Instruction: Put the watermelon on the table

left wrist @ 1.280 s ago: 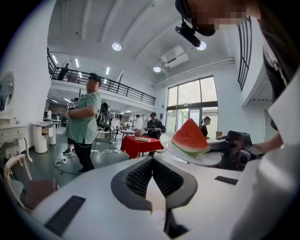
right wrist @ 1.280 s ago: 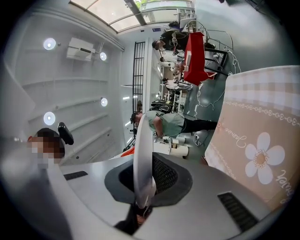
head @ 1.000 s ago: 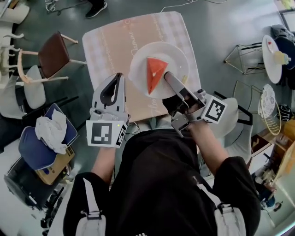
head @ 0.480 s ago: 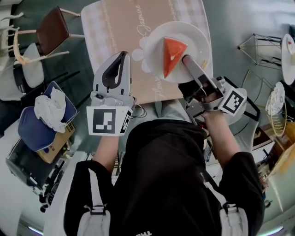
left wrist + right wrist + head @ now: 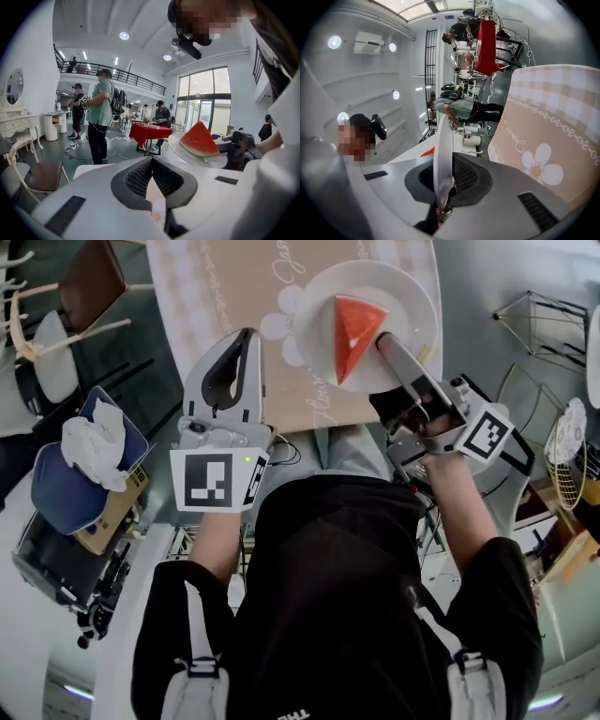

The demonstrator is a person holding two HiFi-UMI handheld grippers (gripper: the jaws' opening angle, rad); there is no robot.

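Triangular wedge of red watermelon (image 5: 354, 329) with a thin pale green rind, set near the middle of a round white ceramic plate (image 5: 405, 292). Flesh bright and even, two cut faces meeting in a ridge. In the left gripper view, a red peak above the green band, so apparently resting on its rind.

Carried, not yet set down: plate pinched at its near rim by the right gripper (image 5: 386, 343), clenched on the thin edge. Held roughly level, most likely to stop the wedge sliding off.

Hovering over the near right corner of the bench (image 5: 211, 296), a square top under a beige checked cloth printed with white daisies and script. Seemingly just clear of the cloth, judging by the gap in the right gripper view, though hard to be sure from above.

Left gripper (image 5: 247, 337) just left of the plate, over the bench's near edge, clamped together on nothing. Probably held aside to leave the plate a free path down.

Beyond the bench: grey floor and a wooden chair with a brown seat (image 5: 89, 282) at upper left.

Step in hand, by the look of it: lowering the plate flat onto the cloth, then letting go.
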